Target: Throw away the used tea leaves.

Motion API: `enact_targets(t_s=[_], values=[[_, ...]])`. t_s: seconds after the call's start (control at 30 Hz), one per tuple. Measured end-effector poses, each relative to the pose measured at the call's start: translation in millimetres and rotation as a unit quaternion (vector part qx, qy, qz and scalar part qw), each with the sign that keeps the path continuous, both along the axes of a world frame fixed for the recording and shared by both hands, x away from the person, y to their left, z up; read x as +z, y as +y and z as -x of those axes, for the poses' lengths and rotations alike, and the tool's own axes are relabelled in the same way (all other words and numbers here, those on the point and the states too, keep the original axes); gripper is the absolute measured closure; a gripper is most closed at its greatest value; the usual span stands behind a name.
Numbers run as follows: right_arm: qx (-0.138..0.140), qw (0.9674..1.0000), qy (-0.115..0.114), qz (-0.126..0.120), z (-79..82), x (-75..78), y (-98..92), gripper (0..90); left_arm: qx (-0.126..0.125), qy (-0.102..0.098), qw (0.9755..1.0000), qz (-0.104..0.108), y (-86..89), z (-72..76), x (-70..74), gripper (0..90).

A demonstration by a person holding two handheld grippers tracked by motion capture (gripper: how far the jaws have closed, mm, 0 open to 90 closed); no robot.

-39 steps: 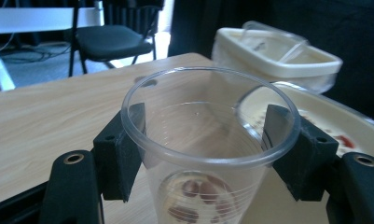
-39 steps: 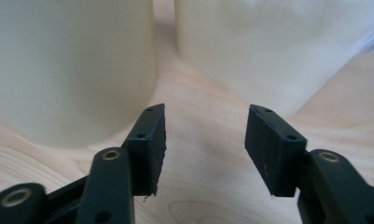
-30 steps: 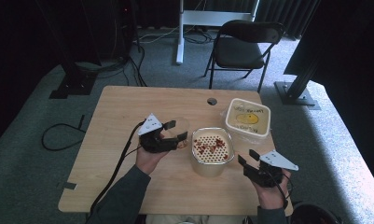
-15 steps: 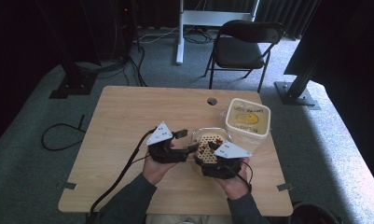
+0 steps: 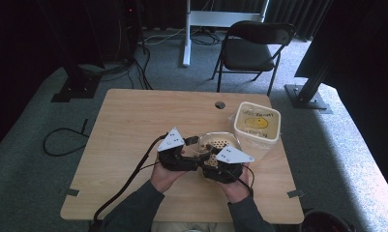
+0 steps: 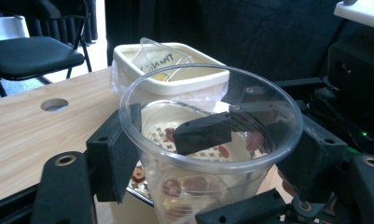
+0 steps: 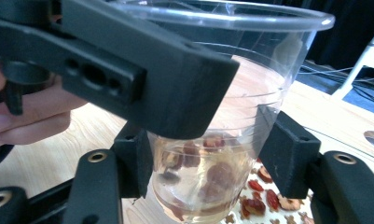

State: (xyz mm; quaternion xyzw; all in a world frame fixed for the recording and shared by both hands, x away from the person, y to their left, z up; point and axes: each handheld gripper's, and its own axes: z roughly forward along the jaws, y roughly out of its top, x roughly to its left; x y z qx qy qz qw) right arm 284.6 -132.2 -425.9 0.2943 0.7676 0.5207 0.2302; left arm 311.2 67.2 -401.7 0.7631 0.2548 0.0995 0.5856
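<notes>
A clear plastic cup (image 6: 208, 186) with red dried fruit in liquid is off the table between both grippers. My left gripper (image 6: 210, 158) has a jaw against each side of it below the rim; its jaws have just been opening slightly with the cup still between them. My right gripper (image 7: 208, 163) grips the cup (image 7: 250, 93) lower down, and its jaws have just been closing on it. In the high view the left gripper (image 5: 192, 152) and right gripper (image 5: 208, 162) meet at the cup (image 5: 202, 155) near the table's front middle.
A white perforated bowl (image 5: 220, 141) with red fruit pieces sits right behind the grippers. A cream lidded container (image 5: 257, 122) wrapped in clear plastic stands at the back right. The wooden table (image 5: 133, 121) has a cable hole (image 5: 220, 104). A black chair (image 5: 252, 48) stands beyond.
My right gripper has come from the table's front right over to the left and now sits at the cup beside the left gripper. The left gripper has shifted slightly to the right.
</notes>
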Motion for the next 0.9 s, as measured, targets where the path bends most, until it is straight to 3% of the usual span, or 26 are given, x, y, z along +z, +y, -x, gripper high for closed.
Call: enact_targets(t_s=[0.13,0.33,0.53,0.9], values=[[-0.004,1.0000,-0.006,-0.002,2.0,-1.7,-2.4,42.8,-0.003,-0.004,1.0000,-0.002,0.3,2.2,0.3,26.8],[-0.034,0.9993,-0.015,0.003,3.2,-3.0,-12.2,43.9,-0.007,-0.018,0.9998,-0.004,2.2,5.1,2.0,27.2],[-0.027,0.9996,-0.006,0.005,1.7,-4.9,-17.4,39.2,-0.027,-0.004,0.9996,-0.006,-0.7,1.4,-2.5,35.3],[-0.024,0.9996,-0.017,0.003,0.2,-0.5,-17.9,36.6,-0.040,0.000,0.9992,0.001,0.2,1.4,-2.9,36.8]])
